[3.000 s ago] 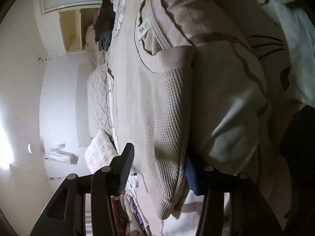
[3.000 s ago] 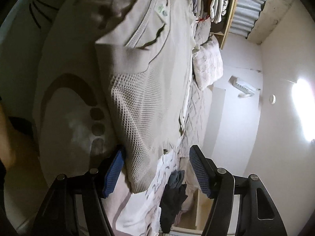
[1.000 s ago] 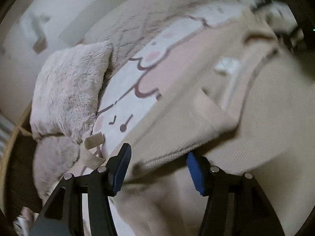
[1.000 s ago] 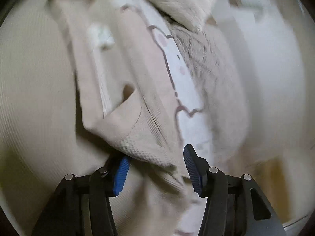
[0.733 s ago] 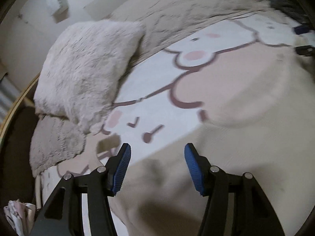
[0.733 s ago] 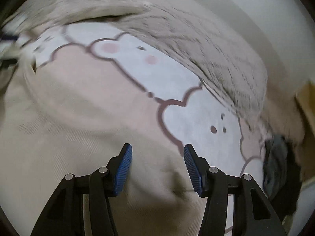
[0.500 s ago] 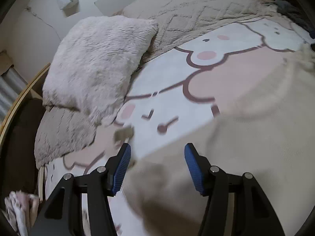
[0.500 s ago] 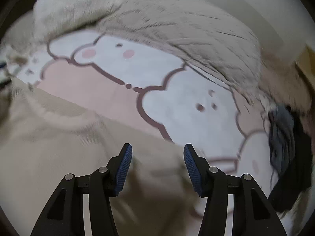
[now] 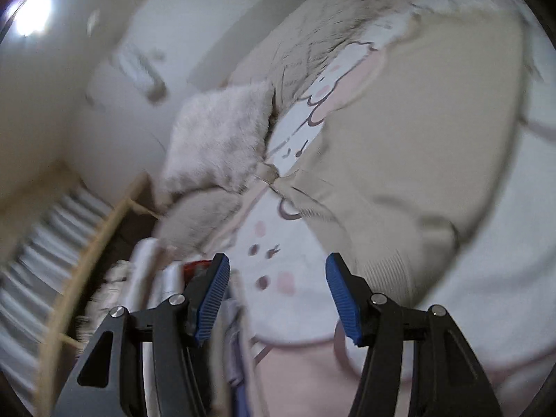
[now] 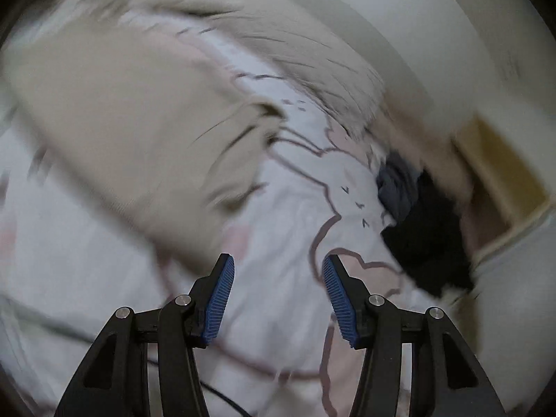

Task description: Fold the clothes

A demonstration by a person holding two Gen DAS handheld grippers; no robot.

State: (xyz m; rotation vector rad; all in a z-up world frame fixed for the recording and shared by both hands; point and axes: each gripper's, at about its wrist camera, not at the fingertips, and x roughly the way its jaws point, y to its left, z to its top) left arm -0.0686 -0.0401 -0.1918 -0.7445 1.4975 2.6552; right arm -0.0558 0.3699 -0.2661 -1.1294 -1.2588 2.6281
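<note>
A beige knit sweater (image 9: 417,132) lies spread on the white and pink cartoon-print bedspread (image 9: 278,243), its ribbed hem toward me. My left gripper (image 9: 278,295) stands open over bare bedspread, just left of the hem, with nothing between its blue pads. In the right wrist view the same sweater (image 10: 121,104) lies at the upper left, blurred. My right gripper (image 10: 278,295) is open too, over the bedspread (image 10: 278,208) to the right of the sweater's edge, with nothing in it.
A fluffy white pillow (image 9: 222,139) and a grey one (image 9: 198,215) lie at the bed's left side, with stacked folded clothes (image 9: 153,278) and a wooden shelf rail (image 9: 93,243) beside them. A dark clothes pile (image 10: 424,222) sits at the bed's right edge. A quilted blanket (image 10: 305,41) lies farther back.
Both grippers have let go of the sweater and swung apart, the left toward the pillows and shelf, the right toward the dark clothes pile. The sweater now lies flat on the bed.
</note>
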